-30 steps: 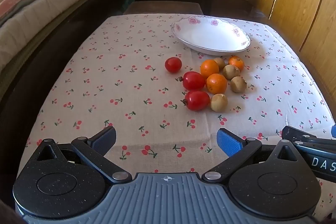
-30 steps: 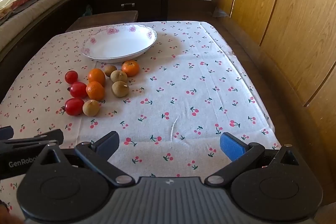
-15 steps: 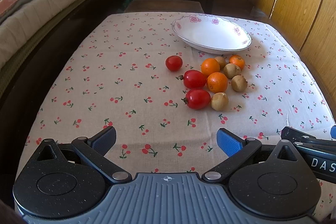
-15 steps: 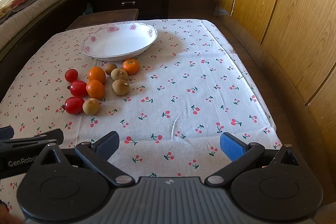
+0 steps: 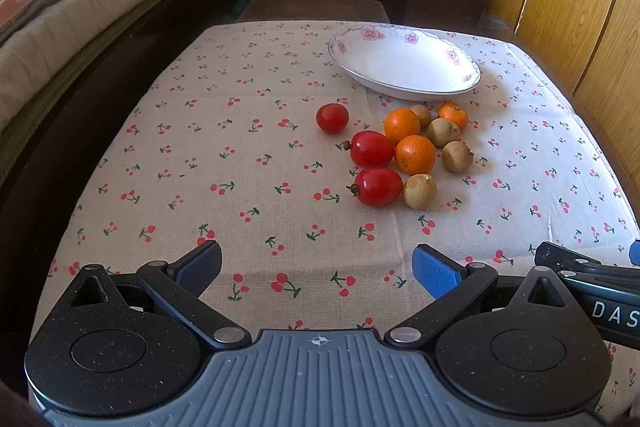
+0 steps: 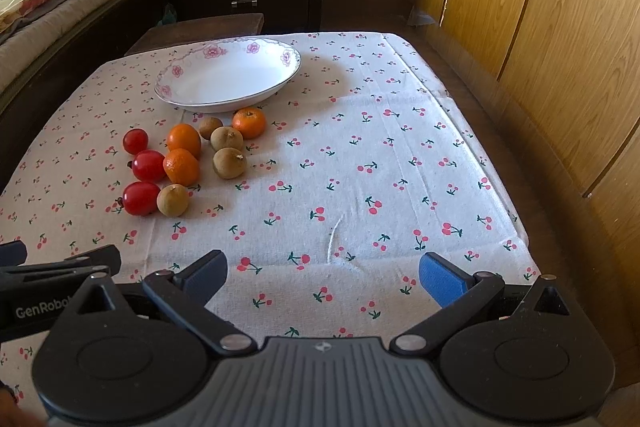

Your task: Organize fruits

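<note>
Both left gripper [image 5: 316, 265] and right gripper [image 6: 322, 277] spread wide, holding nothing, near tablecloth's [image 5: 248, 131] front edge; fruit pile [image 5: 400, 155] mid-cloth just before empty bowl [image 5: 404, 67] at far edge; likely best: grab outermost tomato [image 5: 378, 187] first, gentle squeeze.

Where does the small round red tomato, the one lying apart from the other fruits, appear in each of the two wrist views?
Left wrist view: the small round red tomato lies near the centre, left of the fruit cluster, below-left of the bowl.
Right wrist view: the same tomato lies at the left, at the cluster's far-left edge, below-left of the bowl.
Shared landmark: the white oval bowl with pink flowers, empty, just beyond the fruits.
</note>
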The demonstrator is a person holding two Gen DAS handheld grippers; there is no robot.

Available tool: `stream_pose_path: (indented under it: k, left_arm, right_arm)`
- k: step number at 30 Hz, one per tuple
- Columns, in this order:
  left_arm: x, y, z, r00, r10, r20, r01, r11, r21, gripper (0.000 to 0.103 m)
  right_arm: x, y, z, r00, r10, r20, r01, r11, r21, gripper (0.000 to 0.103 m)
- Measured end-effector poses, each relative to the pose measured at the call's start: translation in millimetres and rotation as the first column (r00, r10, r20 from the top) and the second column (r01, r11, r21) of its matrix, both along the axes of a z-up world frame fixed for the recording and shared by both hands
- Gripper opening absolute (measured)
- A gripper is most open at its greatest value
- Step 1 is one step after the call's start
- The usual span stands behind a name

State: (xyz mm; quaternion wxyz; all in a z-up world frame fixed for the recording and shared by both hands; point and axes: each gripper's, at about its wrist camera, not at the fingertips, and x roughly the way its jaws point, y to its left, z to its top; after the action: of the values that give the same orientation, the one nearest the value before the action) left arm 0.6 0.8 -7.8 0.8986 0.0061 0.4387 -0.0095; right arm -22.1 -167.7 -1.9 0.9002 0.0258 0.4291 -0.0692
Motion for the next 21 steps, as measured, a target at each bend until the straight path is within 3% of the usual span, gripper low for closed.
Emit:
stream_pose_path:
  k: [21]
  left_arm:
    - [-1.5,2.6,-1.9,1.0,0.0,-0.005,0.0,1.0,-0.001,0.102]
  right_arm:
    - [1.6,1.2,-2.1,1.0,-0.001,-0.011,0.001,1.0,0.011,0.102]
